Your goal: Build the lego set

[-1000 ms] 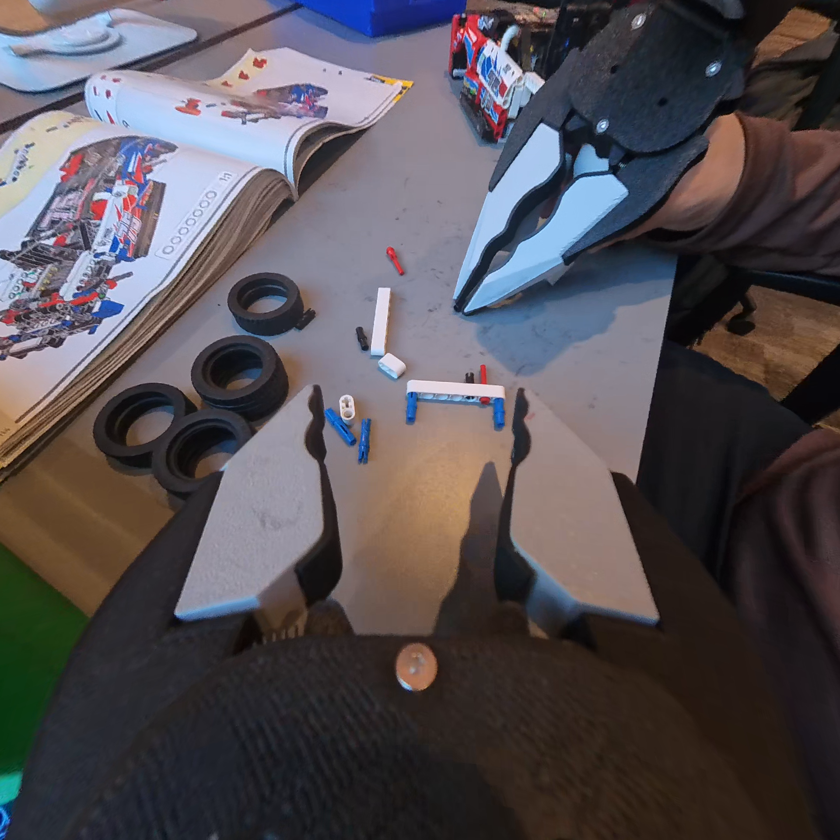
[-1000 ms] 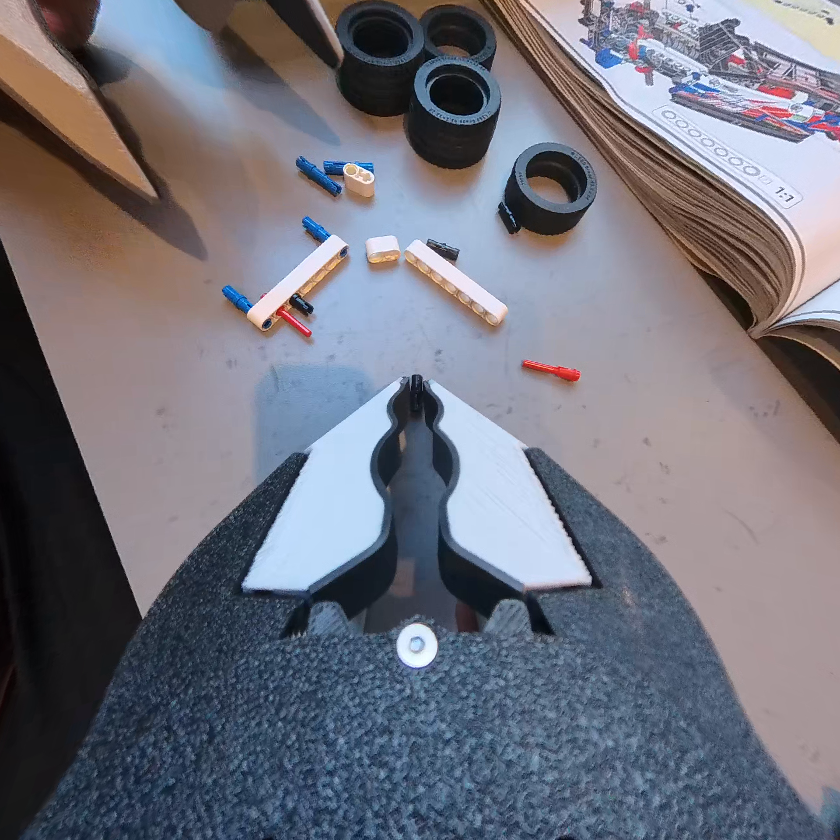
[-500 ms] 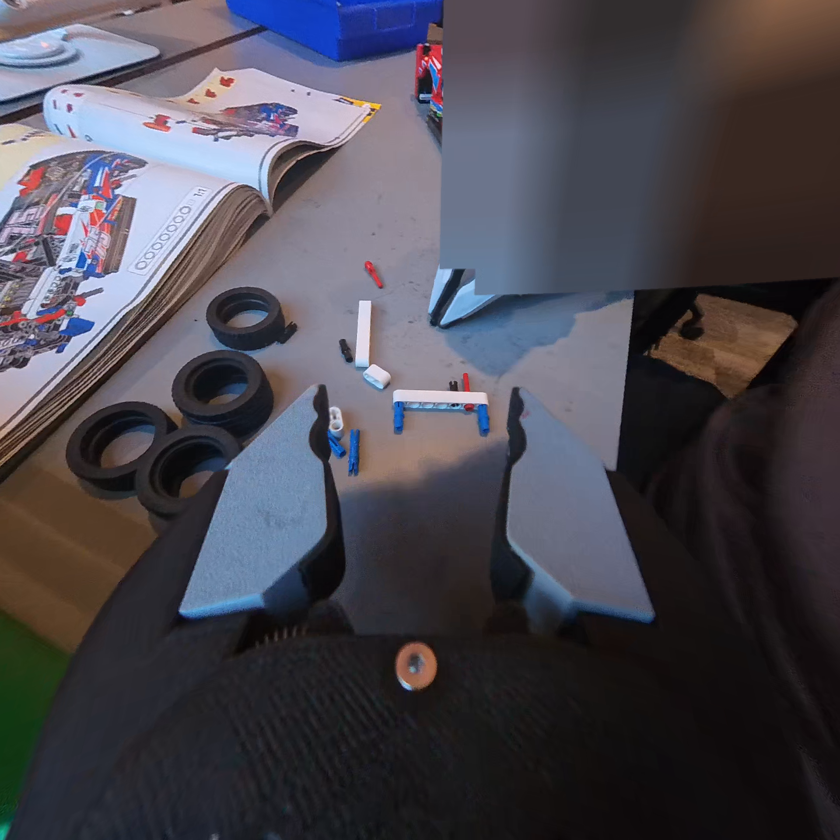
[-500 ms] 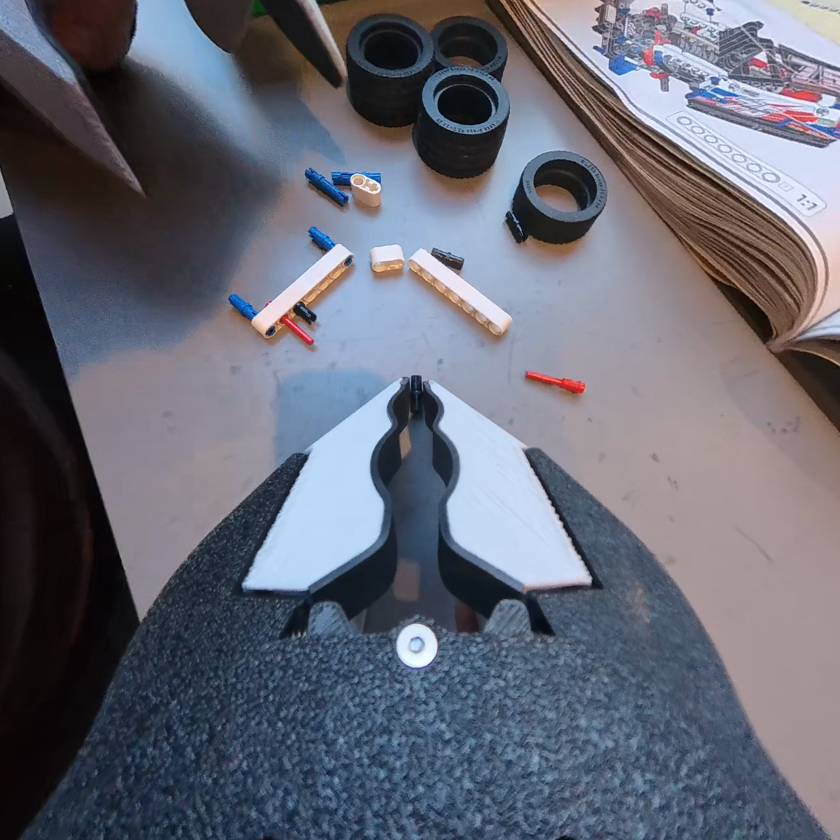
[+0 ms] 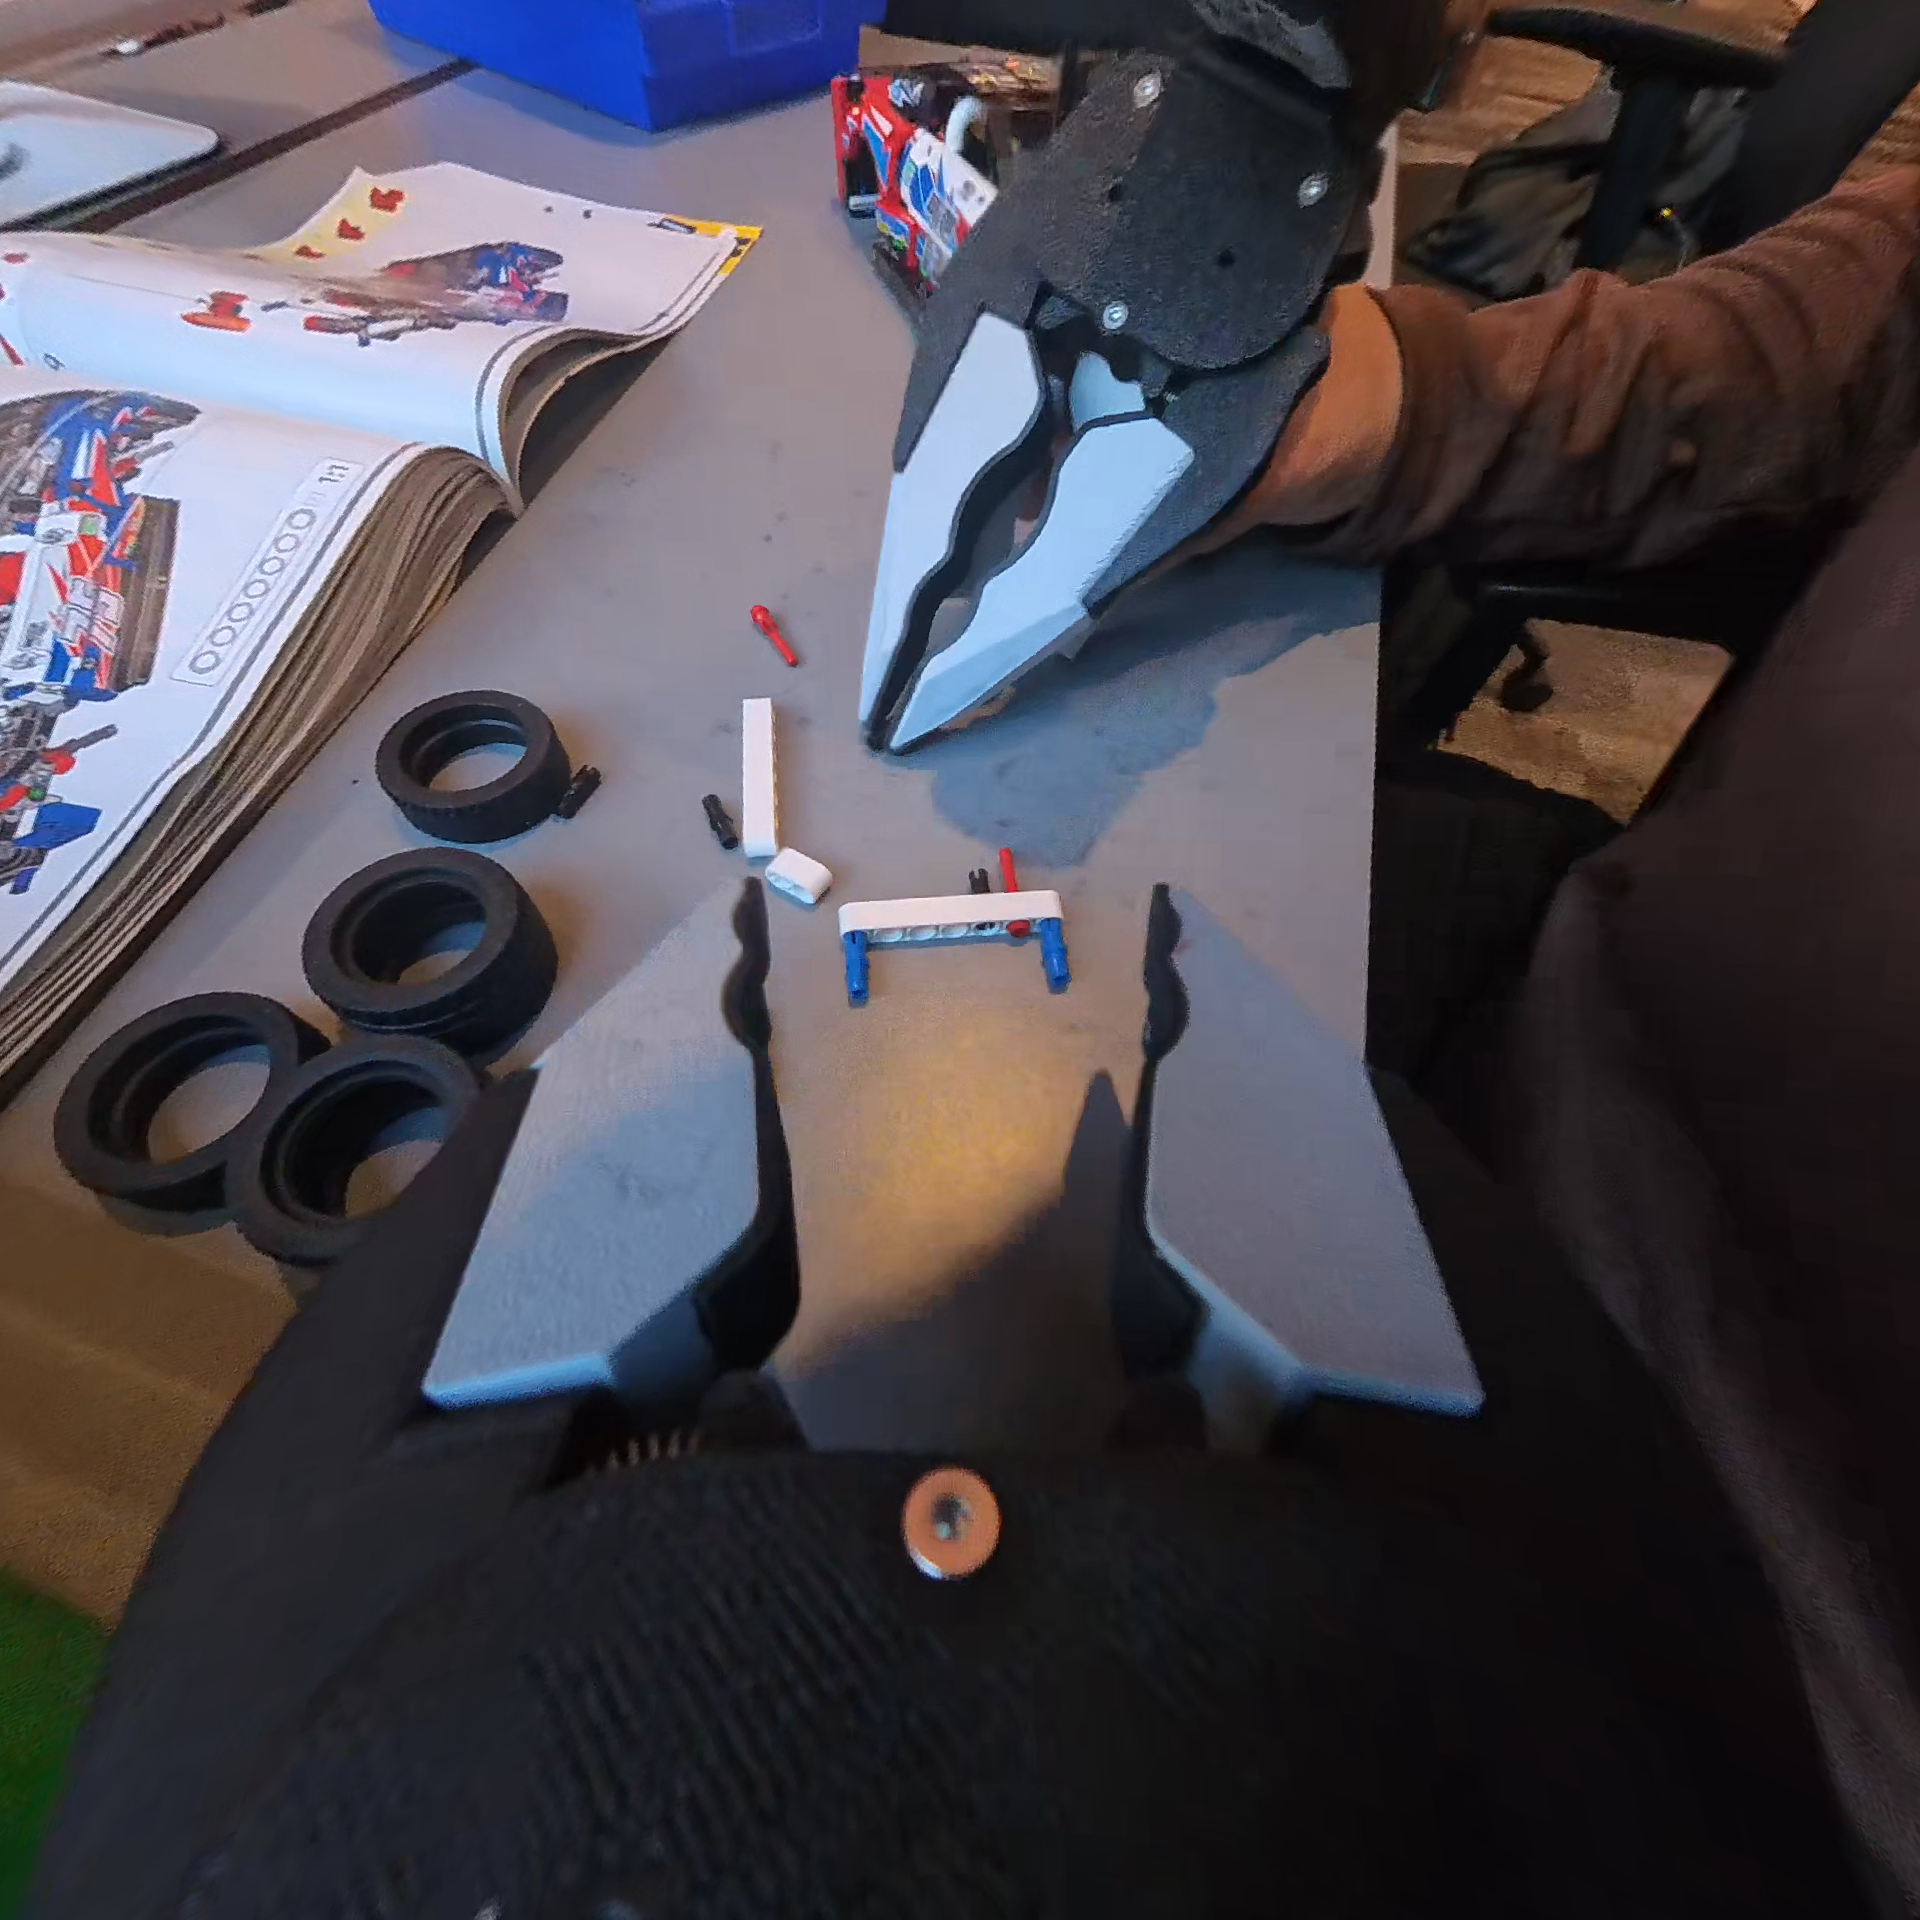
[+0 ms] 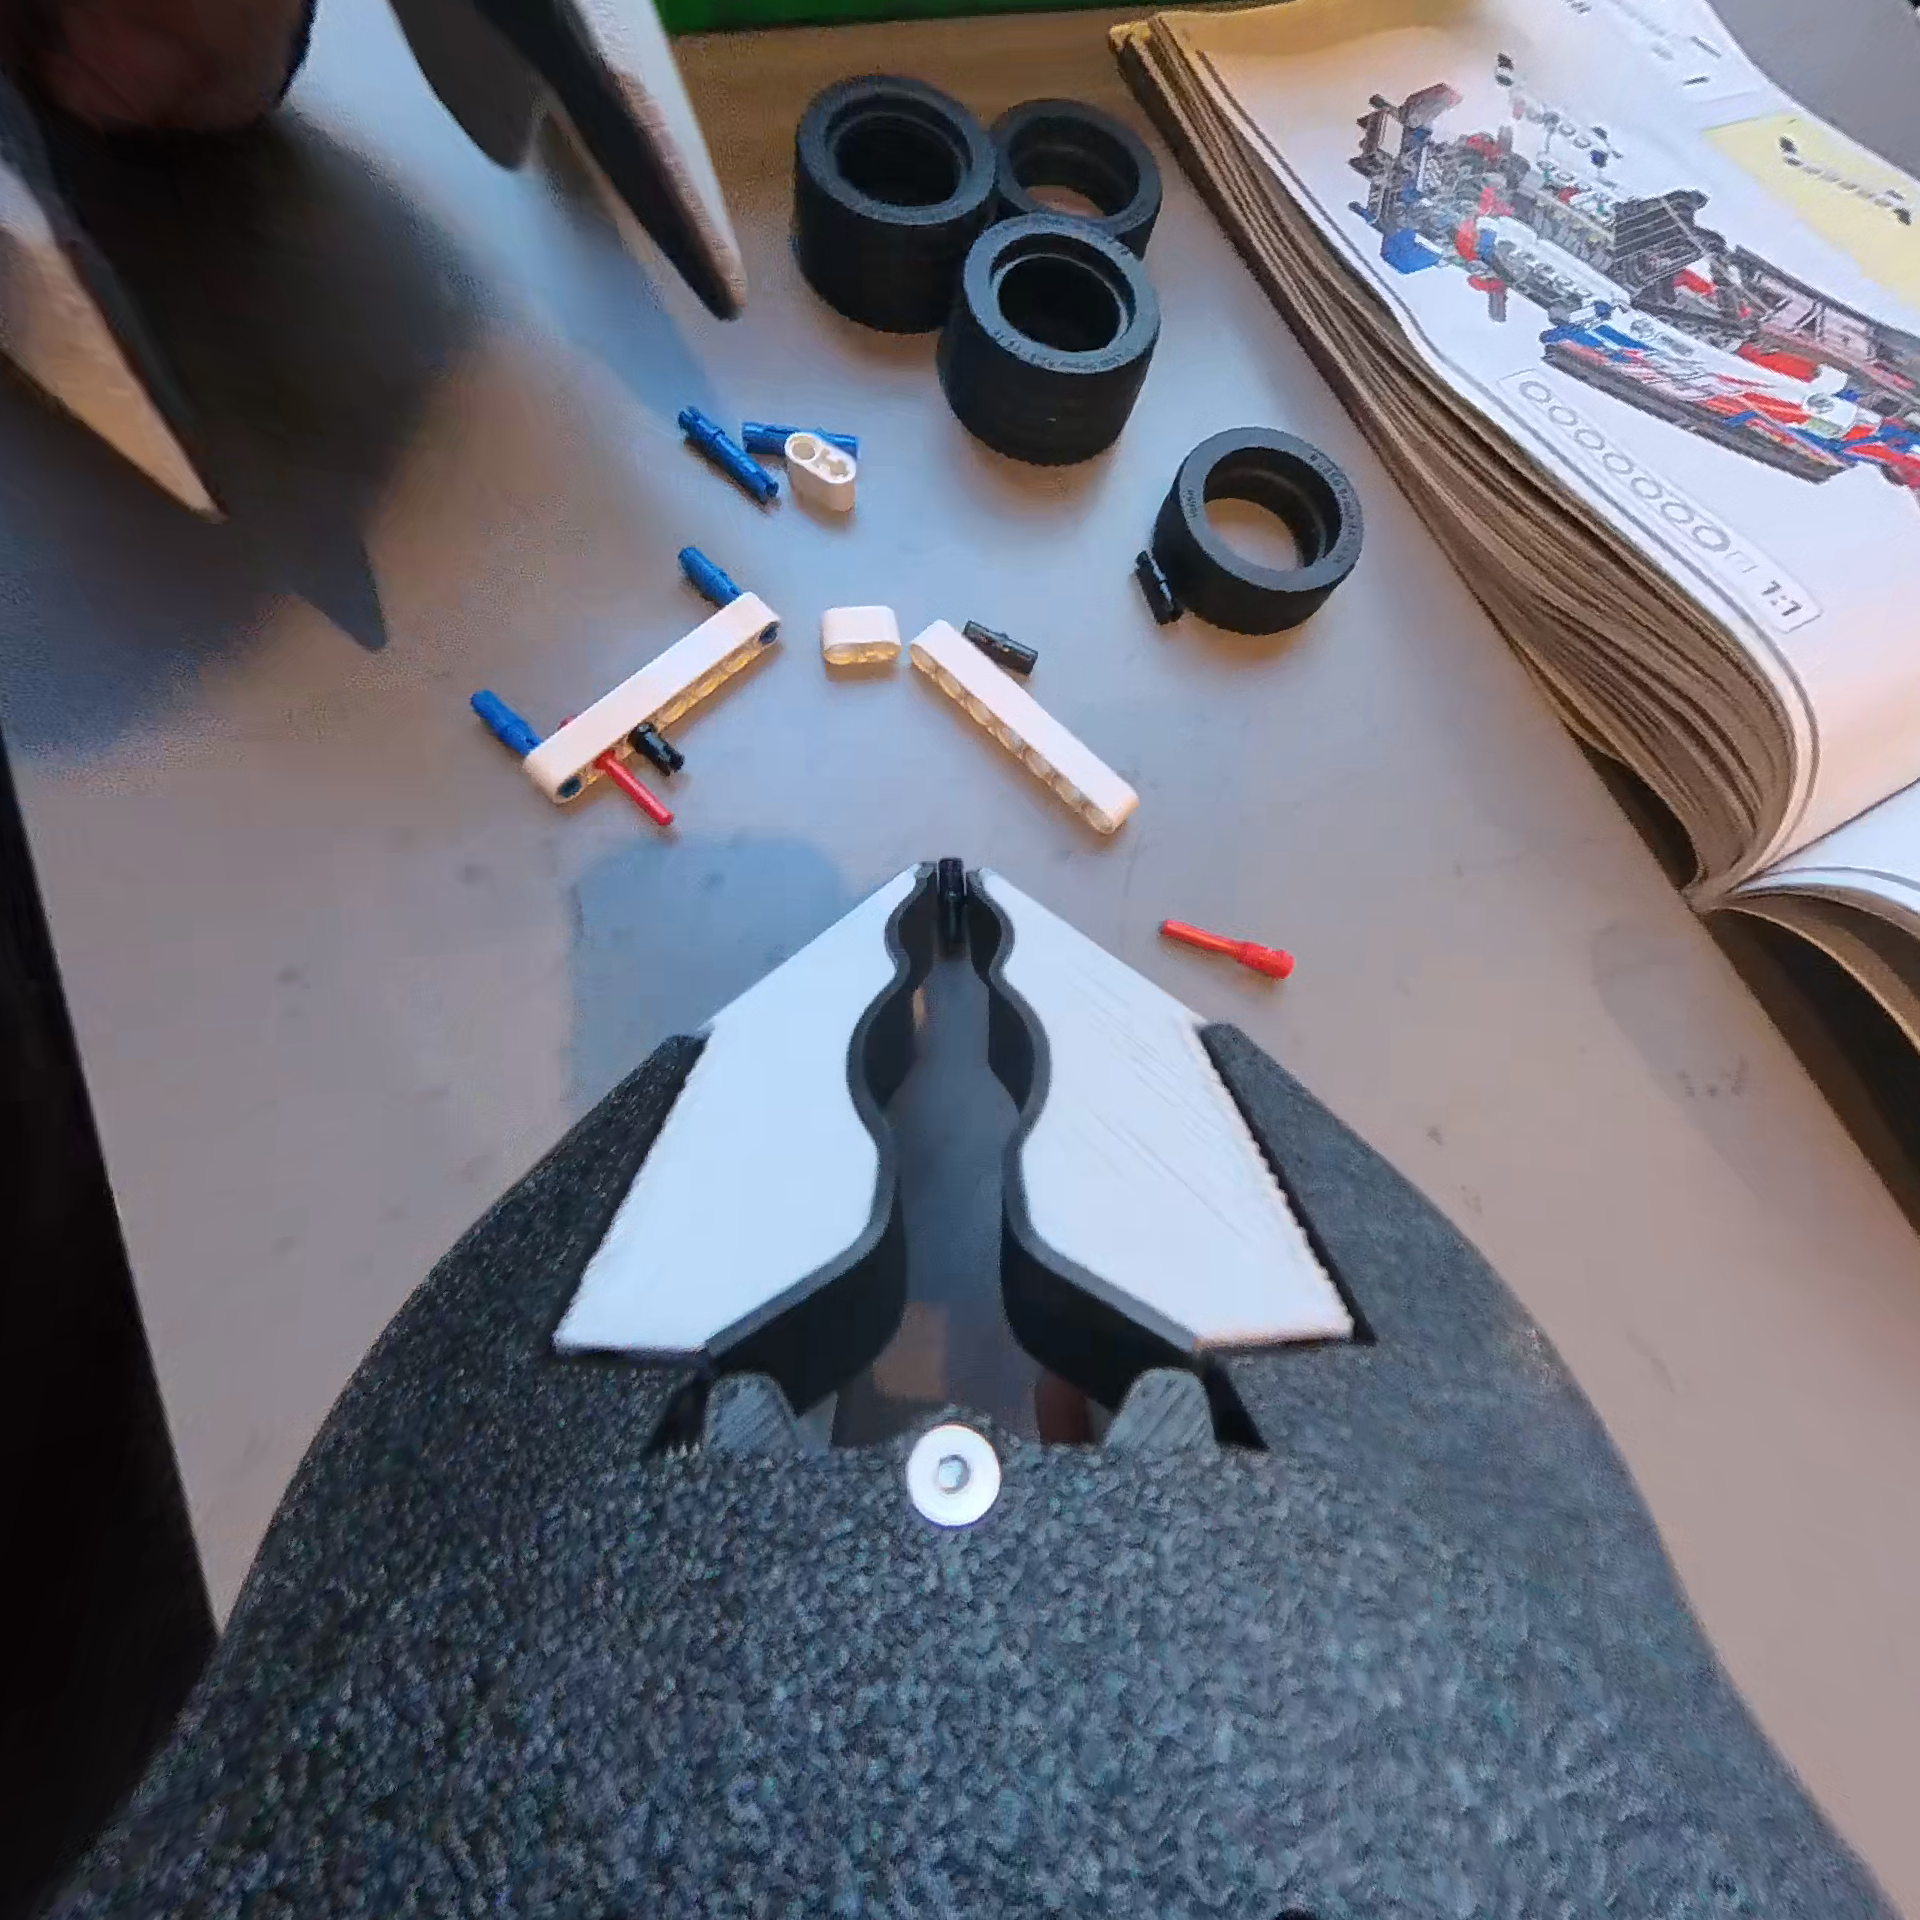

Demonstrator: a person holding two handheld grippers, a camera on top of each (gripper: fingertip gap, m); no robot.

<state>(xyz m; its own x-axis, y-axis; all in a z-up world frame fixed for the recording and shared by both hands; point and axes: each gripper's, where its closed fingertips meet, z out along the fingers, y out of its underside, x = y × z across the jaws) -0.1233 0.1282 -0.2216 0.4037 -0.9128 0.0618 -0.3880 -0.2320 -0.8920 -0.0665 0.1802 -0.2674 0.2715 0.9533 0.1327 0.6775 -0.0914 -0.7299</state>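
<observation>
Currently the right gripper (image 6: 948, 883) has its fingers closed on a small black pin (image 6: 950, 902), pinched at the very tips, hovering low over the counter (image 6: 1455, 1039) toward its near edge. Left gripper (image 5: 951, 914) has fingers spread wide, nothing between them, poised just short of the white beam with pins (image 5: 951, 920), which already carries two blue pins, one black and one red.

Judgement: step in hand is seating the black pin in a free hole of that beam. To do it well: left fingers should close across the beam's long faces to stop it sliding, leaving the holes clear; right gripper brings the pin square to the hole axis, since a tip grip this shallow may let the pin twist or pop out under push.

Loose stock: plain white beam (image 6: 1023, 727), short white connector (image 6: 860, 639), second black pin (image 6: 1000, 646), red axle pin (image 6: 1226, 948), two blue pins (image 6: 727, 454) beside another white connector (image 6: 821, 473).

Surface: grey matte counter, scuffed, patchy warm light. Four black tyres (image 6: 1049, 338) by the open instruction book (image 5: 260, 499) at the left edge. Far side: partly built red model (image 5: 914, 187), blue bin (image 5: 623, 52). Green floor patch at near left corner; a chair beyond the right edge
</observation>
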